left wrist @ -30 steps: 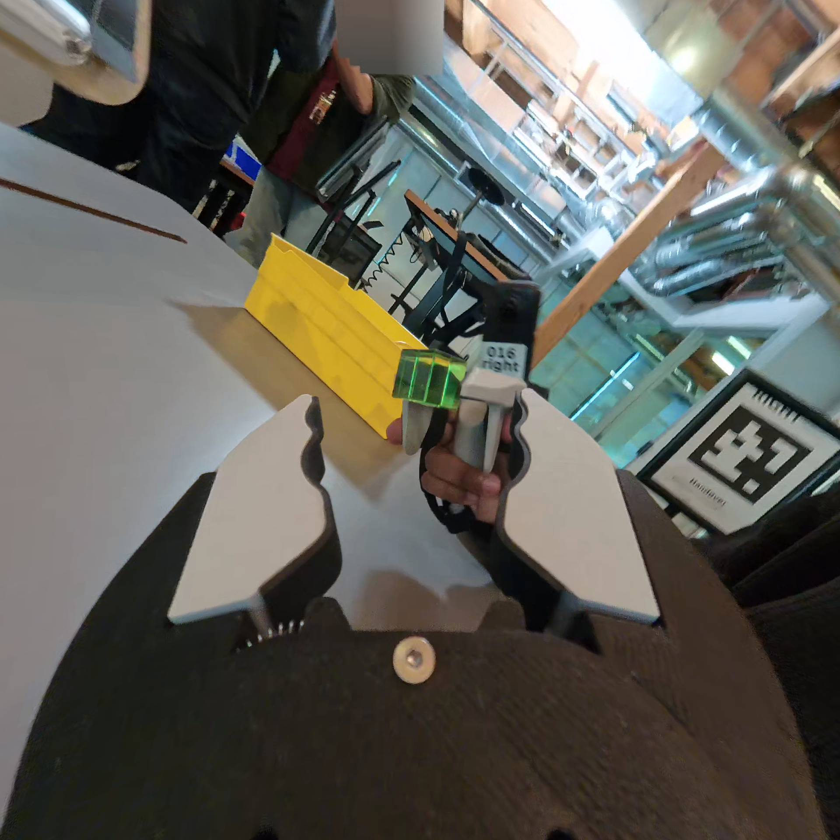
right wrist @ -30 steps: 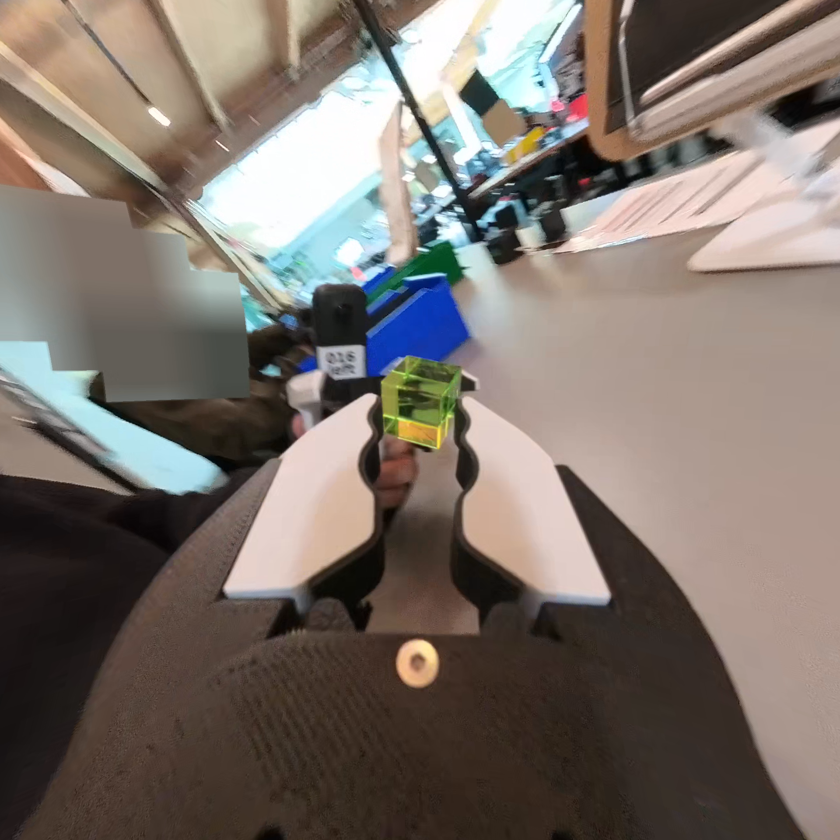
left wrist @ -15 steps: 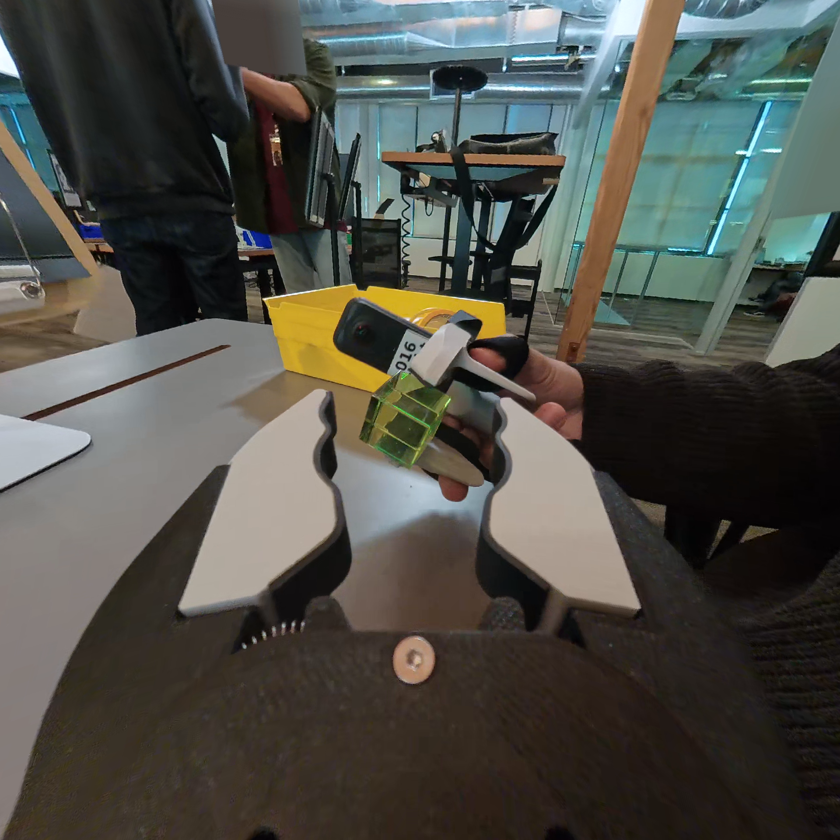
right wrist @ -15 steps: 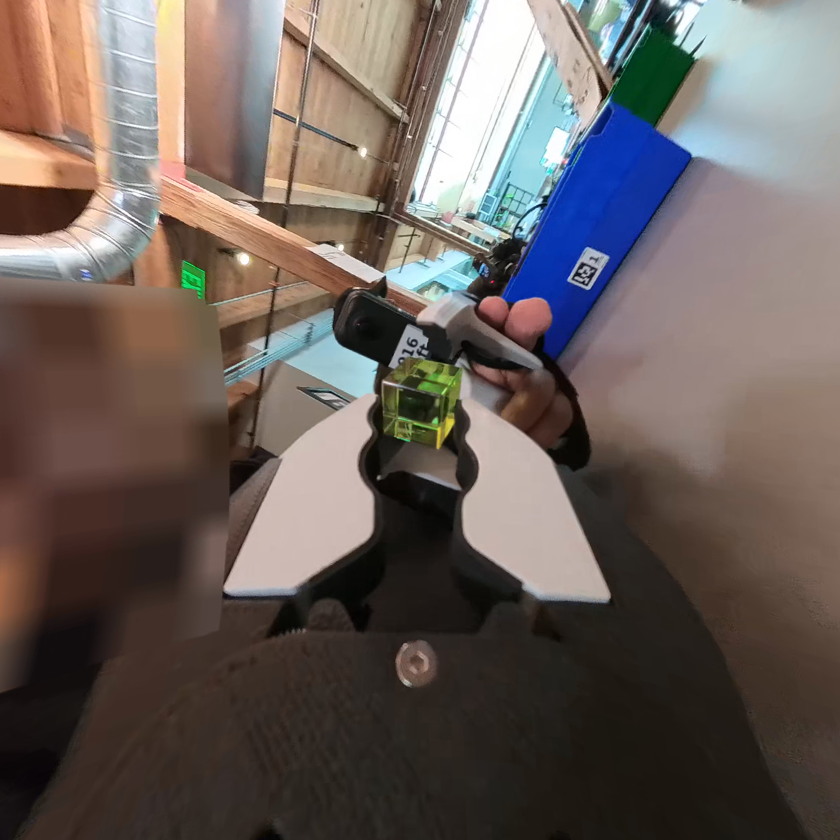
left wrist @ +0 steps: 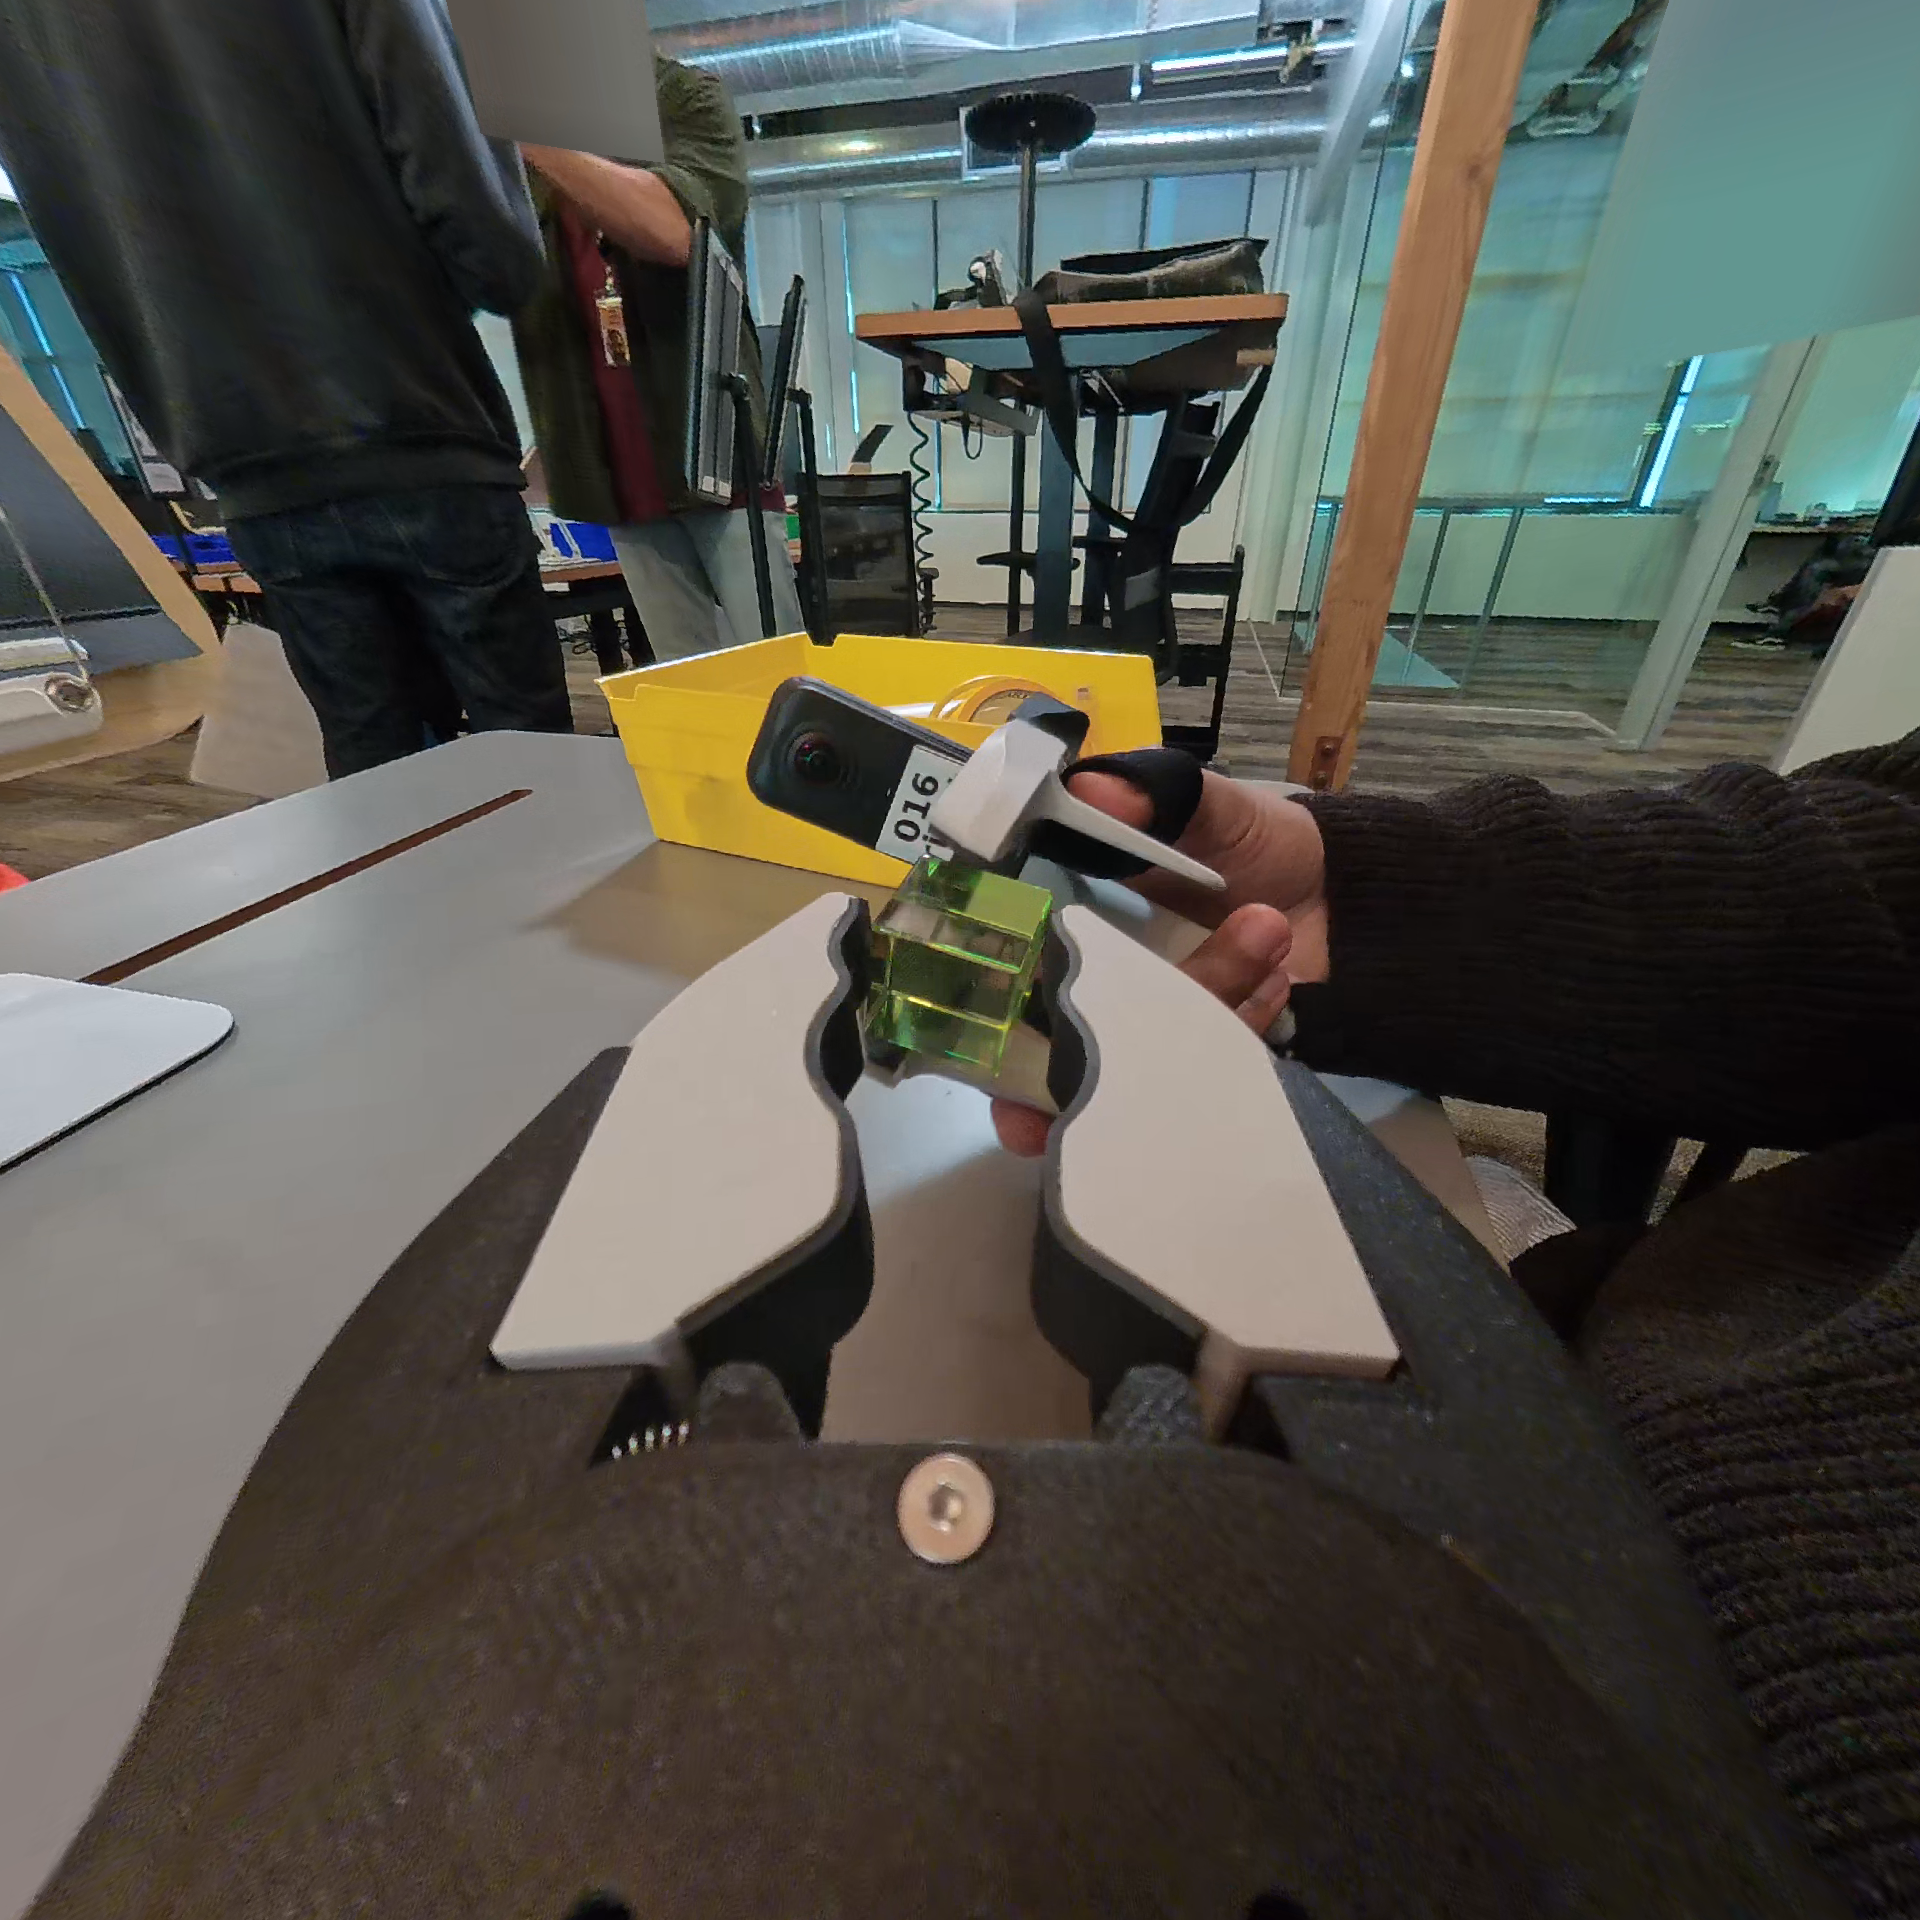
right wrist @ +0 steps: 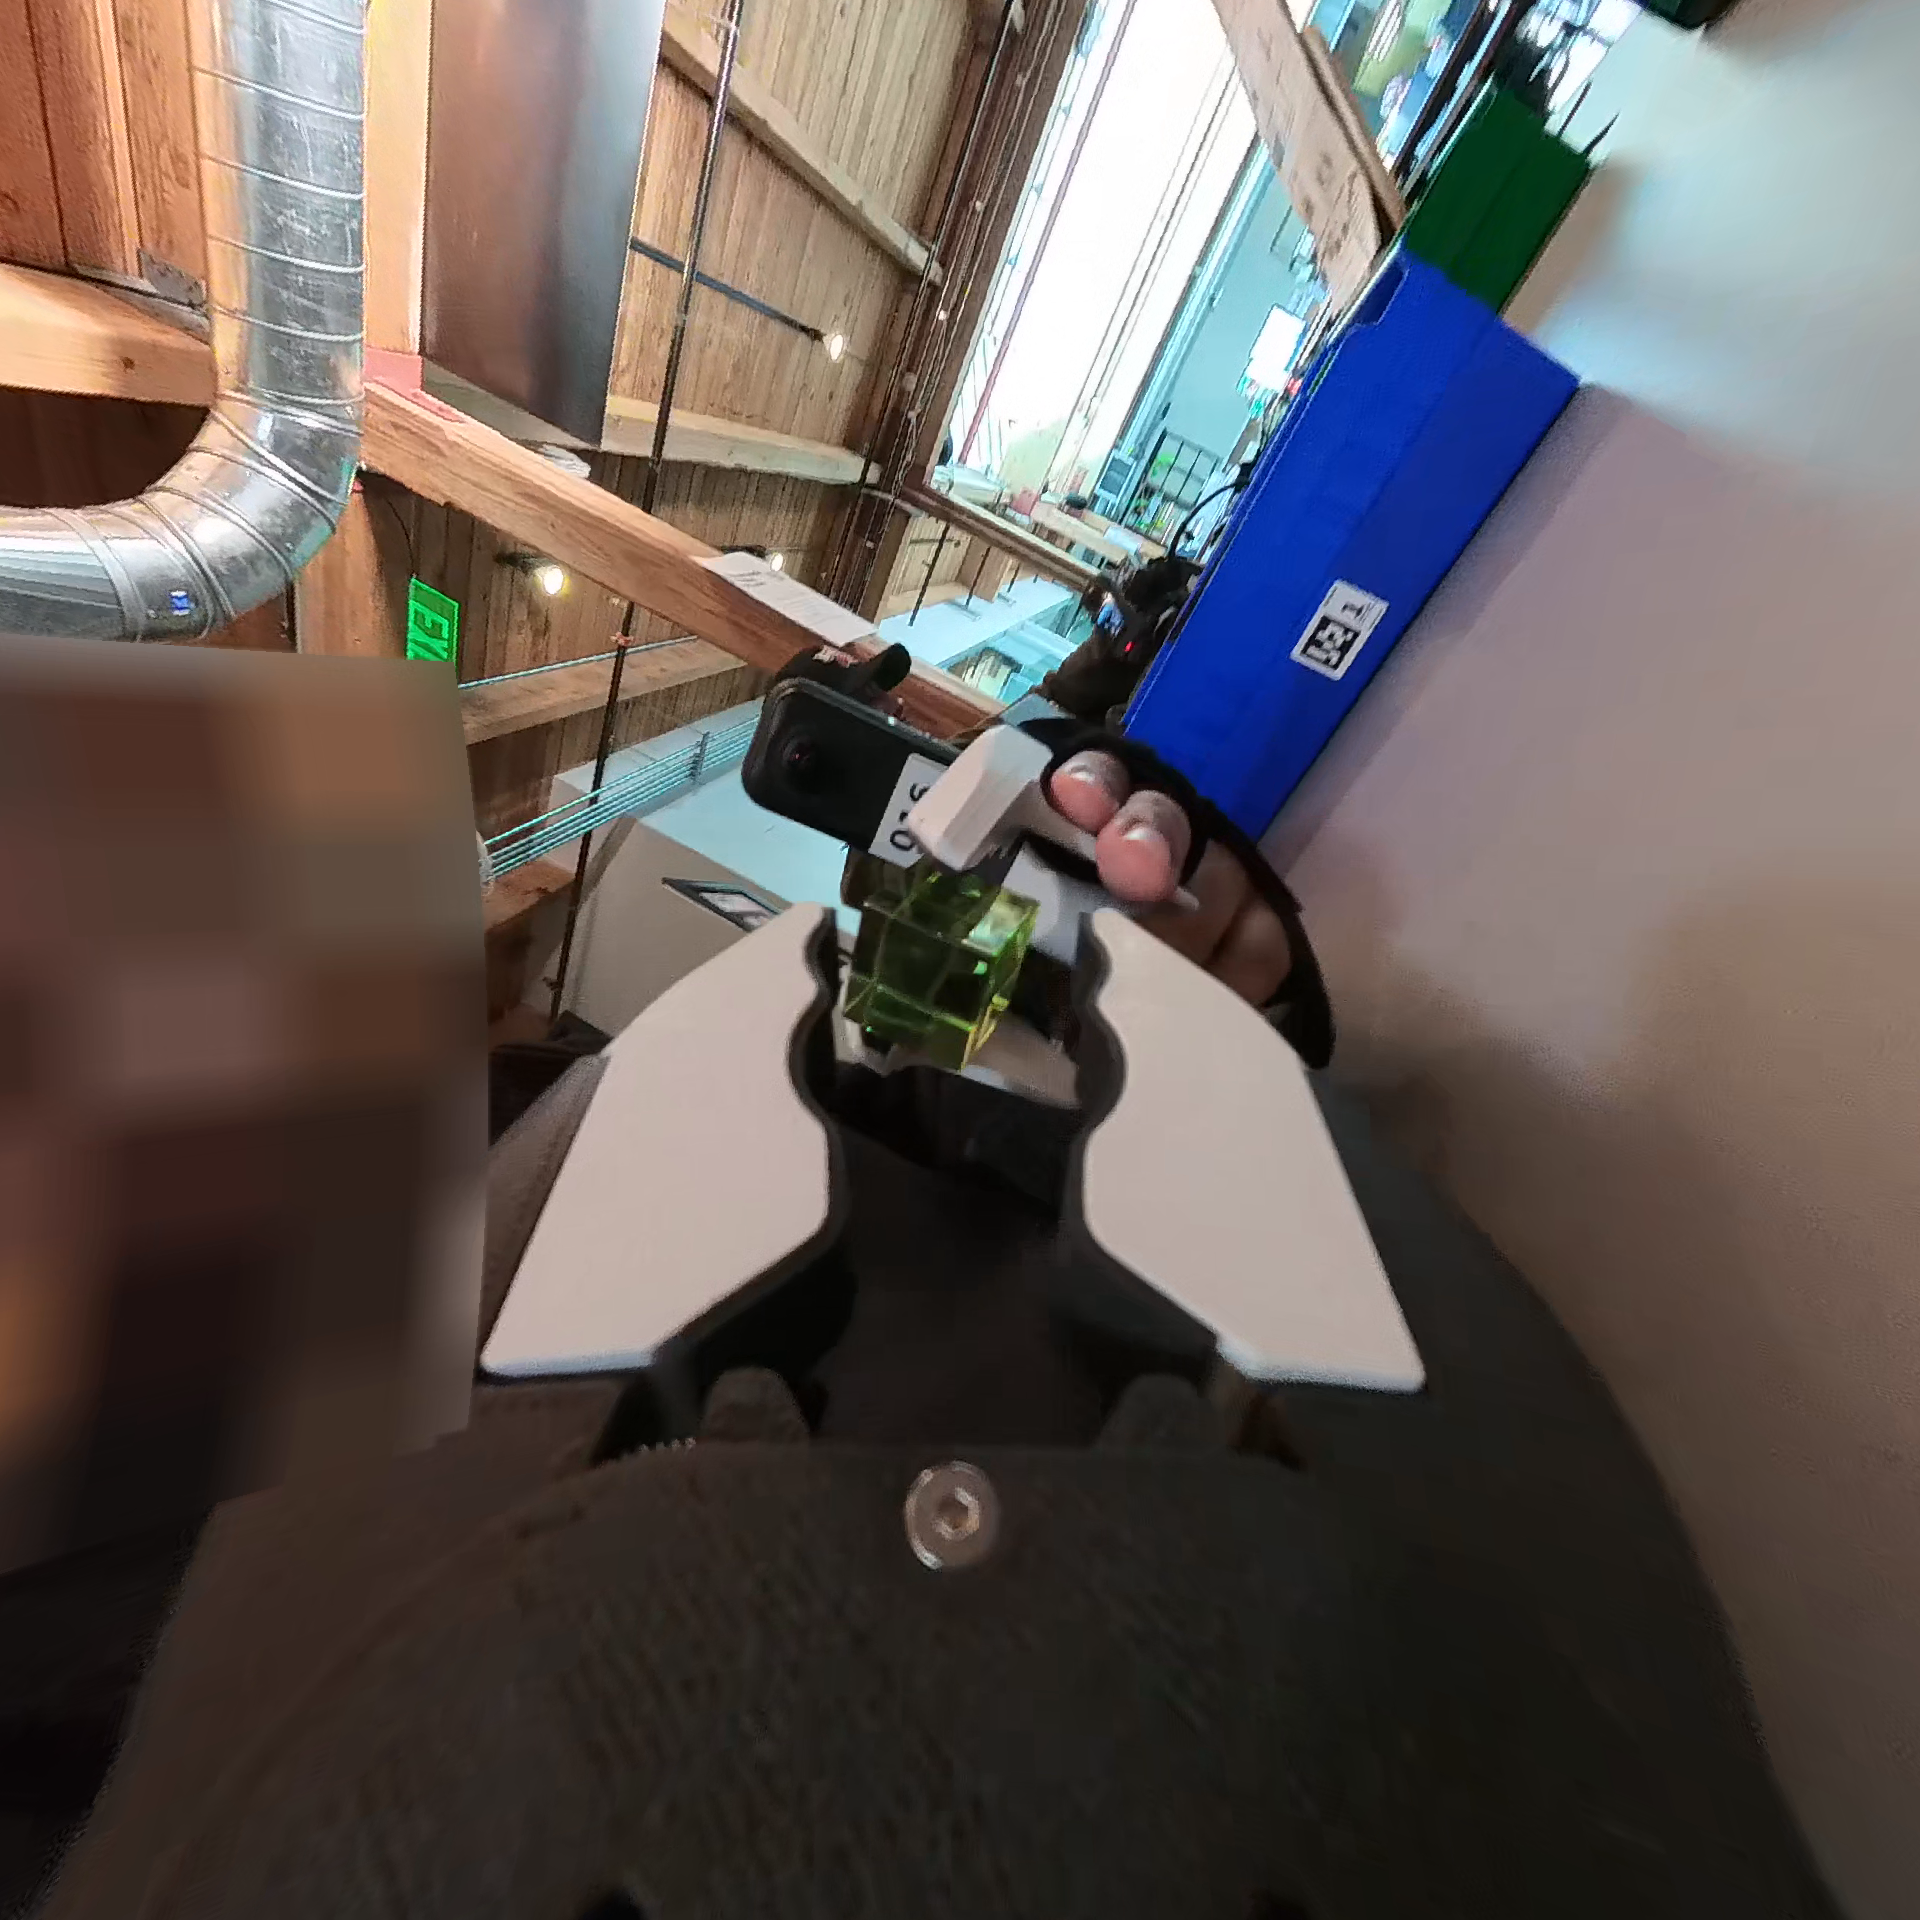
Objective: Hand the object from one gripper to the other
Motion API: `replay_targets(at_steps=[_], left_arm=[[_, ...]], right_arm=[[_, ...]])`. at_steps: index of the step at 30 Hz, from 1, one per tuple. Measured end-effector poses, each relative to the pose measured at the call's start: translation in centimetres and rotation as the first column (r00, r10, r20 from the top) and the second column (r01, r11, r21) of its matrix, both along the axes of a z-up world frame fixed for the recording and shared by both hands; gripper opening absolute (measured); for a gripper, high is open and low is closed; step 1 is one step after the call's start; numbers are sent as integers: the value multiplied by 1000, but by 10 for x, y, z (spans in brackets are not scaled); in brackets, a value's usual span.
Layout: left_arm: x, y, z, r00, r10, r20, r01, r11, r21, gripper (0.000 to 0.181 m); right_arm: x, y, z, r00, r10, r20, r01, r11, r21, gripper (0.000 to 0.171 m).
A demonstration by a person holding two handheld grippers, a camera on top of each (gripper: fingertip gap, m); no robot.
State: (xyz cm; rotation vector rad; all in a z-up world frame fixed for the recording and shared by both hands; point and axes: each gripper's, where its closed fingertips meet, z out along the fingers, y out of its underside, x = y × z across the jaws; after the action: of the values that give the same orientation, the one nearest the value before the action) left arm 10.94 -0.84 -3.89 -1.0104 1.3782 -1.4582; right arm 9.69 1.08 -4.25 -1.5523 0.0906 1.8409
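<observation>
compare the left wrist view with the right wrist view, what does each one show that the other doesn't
Only the left wrist view shows the yellow bin on the grey table, two people standing behind it, and a wooden post.

Only the right wrist view shows the blue bin, a silver duct and wooden walls.

Both show the green cube at the gripper tips. The left gripper has closed on it, while the right gripper has opened, with gaps beside the cube.

Cube (left wrist: 958,975) between left gripper (left wrist: 951,971) tips; bin (left wrist: 717,769) apparently behind.
</observation>
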Motion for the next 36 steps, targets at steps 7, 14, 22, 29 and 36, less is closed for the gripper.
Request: replay_targets(at_steps=[7, 14, 22, 29, 36], left_arm=[[-3, 24, 13, 998, 45, 35, -35, 970, -243, 31], [-18, 54, 40, 963, 19, 271, 213, 564, -798, 31], [-10, 55, 25, 957, 21, 288, 269, 295, -917, 31], [-3, 41, 19, 959, -19, 284, 281, 223, -933, 31], [-1, 34, 21, 951, -58, 303, 308, 206, -929, 31]], right_arm=[[30, 15, 8, 968, -247, 53, 241, 966, 93, 60], [51, 29, 5, 563, -661, 496, 402, 743, 535, 76], [28, 21, 19, 59, -867, 494, 22, 496, 868, 60], [3, 22, 13, -127, -898, 421, -207, 439, 874, 50], [-1, 17, 17, -145, -917, 372, -259, 398, 880, 29]])
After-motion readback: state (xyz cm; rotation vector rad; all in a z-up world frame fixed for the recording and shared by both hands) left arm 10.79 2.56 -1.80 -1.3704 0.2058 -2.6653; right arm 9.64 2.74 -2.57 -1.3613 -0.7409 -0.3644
